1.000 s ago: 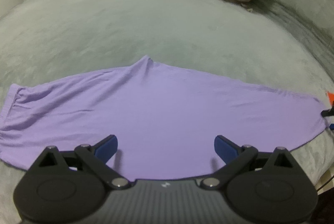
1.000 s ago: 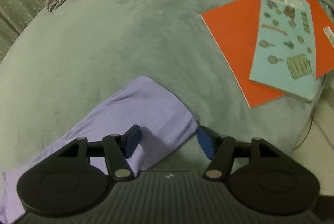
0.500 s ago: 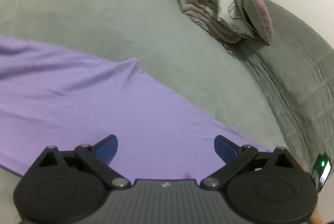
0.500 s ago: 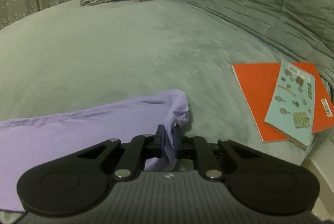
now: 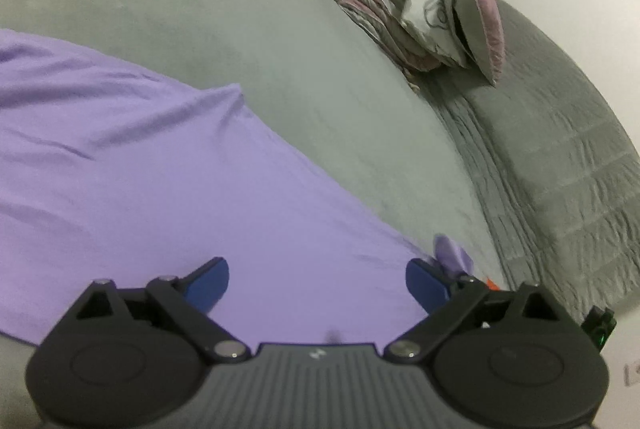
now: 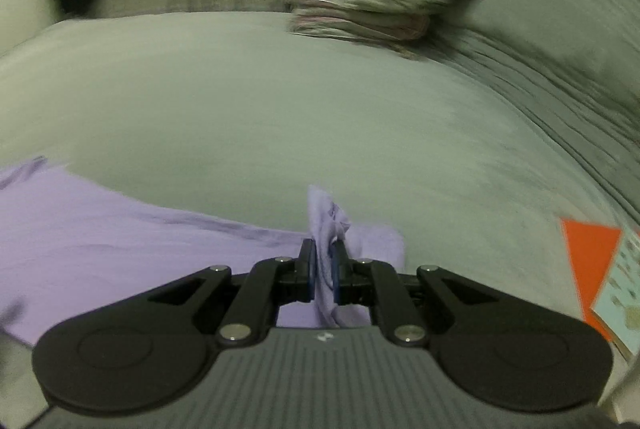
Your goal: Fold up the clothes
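Here the right gripper [image 6: 323, 271] is clenched on a bunched end of the purple garment [image 6: 120, 229], and a small tuft of cloth stands up between its 2 blue fingers. The left gripper [image 5: 316, 279] is spread wide, holding nothing, low over the same garment [image 5: 160, 189], which lies flat on the grey bed [image 5: 200, 9]. Farther away is a pile of folded bedding [image 5: 404, 9], and at the right side an orange book [image 6: 588, 257].

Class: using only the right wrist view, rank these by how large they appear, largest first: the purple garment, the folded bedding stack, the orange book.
1. purple garment
2. folded bedding stack, though it lies farther away, so its true size is unsure
3. orange book, cut off by the frame edge
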